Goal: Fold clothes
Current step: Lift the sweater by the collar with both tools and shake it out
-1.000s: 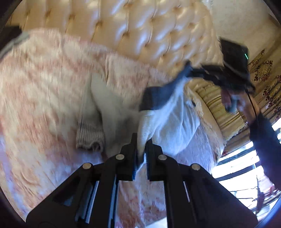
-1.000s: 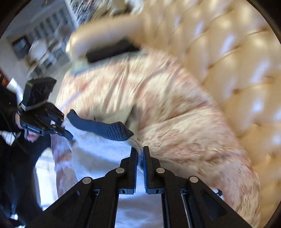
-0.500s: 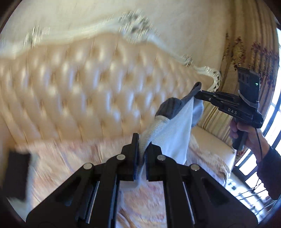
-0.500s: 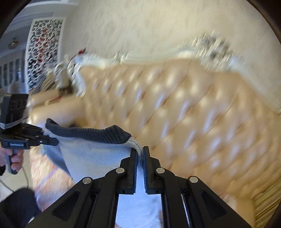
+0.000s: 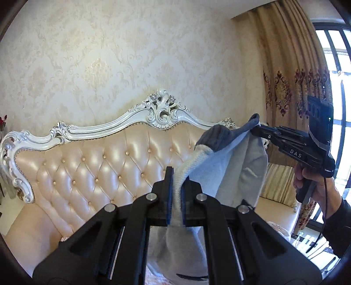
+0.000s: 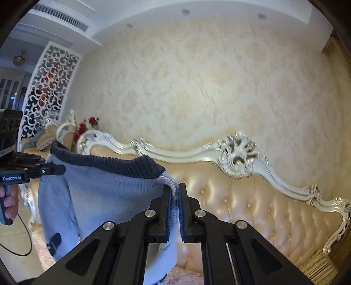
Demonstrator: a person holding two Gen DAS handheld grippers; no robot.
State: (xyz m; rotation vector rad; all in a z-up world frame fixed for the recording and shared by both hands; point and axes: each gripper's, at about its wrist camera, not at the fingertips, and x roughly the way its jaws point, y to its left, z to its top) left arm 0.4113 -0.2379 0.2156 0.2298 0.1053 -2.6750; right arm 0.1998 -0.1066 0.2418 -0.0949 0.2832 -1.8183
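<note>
Behind everything, a tufted cream leather sofa (image 5: 92, 175) with a carved white and silver frame is seen against a wall (image 5: 109, 54) covered in pale damask wallpaper. At the right of the left wrist view, patterned beige curtains (image 5: 283, 87) are hung beside a dark-framed window (image 5: 337, 54). At the far left of the right wrist view, a white lattice screen (image 6: 48, 87) and red flowers (image 6: 85, 127) are visible, and a recessed ceiling (image 6: 153, 15) is seen above.

A light grey sweater (image 5: 230, 171) with a dark grey ribbed collar (image 6: 105, 162) is held up in the air in front of the sofa, stretched between the two grippers, and part of the sofa back is blocked by it. The left gripper (image 5: 176, 197) is clamped on a whitish ribbed edge of the sweater, with the fabric pinched between its blue-padded fingers. The right gripper (image 6: 174, 210) is likewise closed on the knit edge just below the collar; from the left wrist view its tip is seen gripping the collar's far end. A hand (image 5: 307, 186) in a dark sleeve (image 5: 337, 223) is wrapped around the right gripper's handle, with a thin black cable (image 5: 324, 208) hanging from it. A small dark patch (image 6: 54, 241) is seen low on the hanging sweater.

No containers are in view.
</note>
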